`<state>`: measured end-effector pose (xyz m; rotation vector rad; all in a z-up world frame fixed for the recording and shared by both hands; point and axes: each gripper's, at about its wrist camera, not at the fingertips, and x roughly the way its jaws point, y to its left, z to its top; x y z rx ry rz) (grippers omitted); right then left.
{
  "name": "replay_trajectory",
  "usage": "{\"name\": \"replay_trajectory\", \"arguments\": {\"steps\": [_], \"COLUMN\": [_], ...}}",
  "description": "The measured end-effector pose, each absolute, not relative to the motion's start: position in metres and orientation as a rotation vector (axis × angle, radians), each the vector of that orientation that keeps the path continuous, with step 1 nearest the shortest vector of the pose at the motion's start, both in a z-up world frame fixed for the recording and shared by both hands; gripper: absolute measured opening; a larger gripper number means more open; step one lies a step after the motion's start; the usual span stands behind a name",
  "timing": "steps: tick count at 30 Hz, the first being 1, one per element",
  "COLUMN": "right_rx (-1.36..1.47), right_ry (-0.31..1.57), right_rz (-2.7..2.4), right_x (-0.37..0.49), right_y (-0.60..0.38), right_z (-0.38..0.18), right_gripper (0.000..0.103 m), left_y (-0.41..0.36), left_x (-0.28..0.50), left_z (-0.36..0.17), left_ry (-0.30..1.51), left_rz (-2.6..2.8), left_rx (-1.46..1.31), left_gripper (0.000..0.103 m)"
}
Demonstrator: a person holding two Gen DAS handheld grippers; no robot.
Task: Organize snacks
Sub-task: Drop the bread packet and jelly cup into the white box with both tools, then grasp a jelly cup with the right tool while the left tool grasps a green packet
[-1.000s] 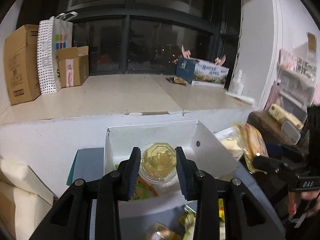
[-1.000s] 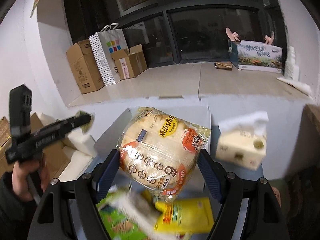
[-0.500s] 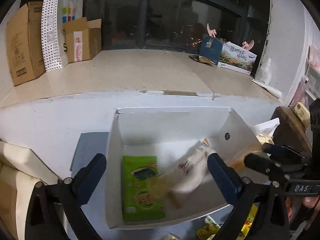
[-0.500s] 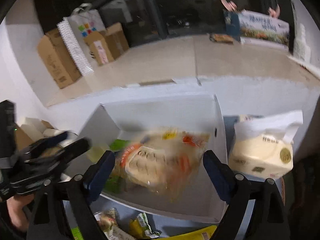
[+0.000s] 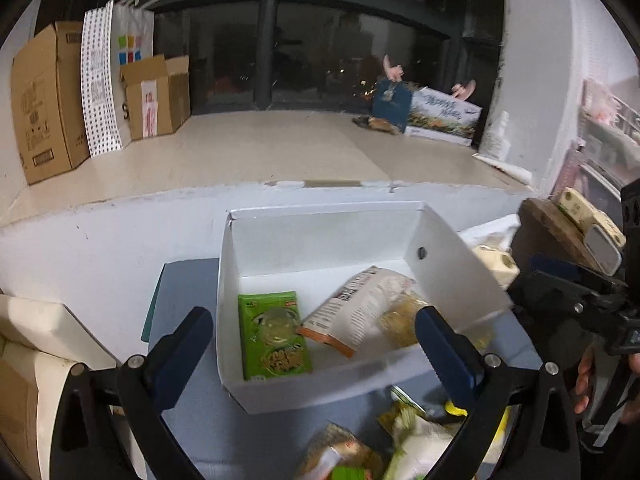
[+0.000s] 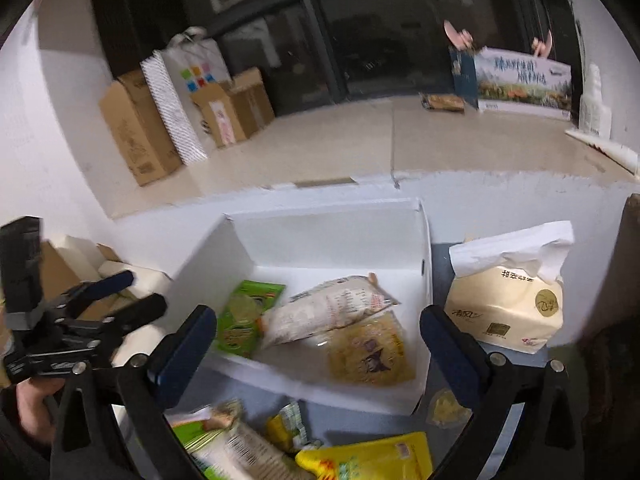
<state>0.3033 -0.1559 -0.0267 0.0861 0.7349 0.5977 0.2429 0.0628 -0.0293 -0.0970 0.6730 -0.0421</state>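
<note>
A white cardboard box [image 5: 320,226] sits on the blue mat below both grippers. Inside it lie a green packet [image 5: 274,336] with a clear jelly cup [image 5: 276,326] resting on it, a bread bag [image 5: 360,312] turned print side down, and a yellowish packet [image 6: 370,352]. My left gripper [image 5: 312,320] hangs open over the box's front half, nothing between its pads. My right gripper [image 6: 318,316] is open too, above the bread bag [image 6: 328,312], not touching it. Each gripper shows at the edge of the other's view.
Loose snack packets [image 6: 360,460] lie on the mat in front of the box. A tissue pack [image 6: 508,300] stands right of it. Behind rises a white ledge [image 5: 200,208] with cardboard boxes [image 5: 44,100] at its far left. A person's hand [image 6: 32,400] grips the left handle.
My left gripper let go of the jelly cup and opened wide. My right gripper released the bread bag, which dropped into the box. Both grippers now hang open above the box.
</note>
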Motion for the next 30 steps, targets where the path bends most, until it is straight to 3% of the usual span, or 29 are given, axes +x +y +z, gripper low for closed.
{"name": "replay_trajectory", "arguments": {"steps": [9, 16, 30], "right_rx": [0.135, 0.118, 0.225], "right_ry": [0.630, 0.618, 0.796], "right_rz": [0.727, 0.678, 0.445], "right_x": [0.202, 0.148, 0.189], "right_y": [-0.205, -0.241, -0.306], "right_z": [-0.014, -0.035, -0.106], "right_gripper": [0.103, 0.103, 0.103], "left_y": [0.028, 0.015, 0.016], "left_x": [0.164, 0.107, 0.058], "left_z": [-0.003, -0.016, -0.039], "left_ry": [0.566, 0.548, 0.546], "left_rz": [-0.160, -0.218, -0.264], "left_rx": [-0.003, -0.005, -0.087], "left_gripper": [0.103, 0.103, 0.103]}}
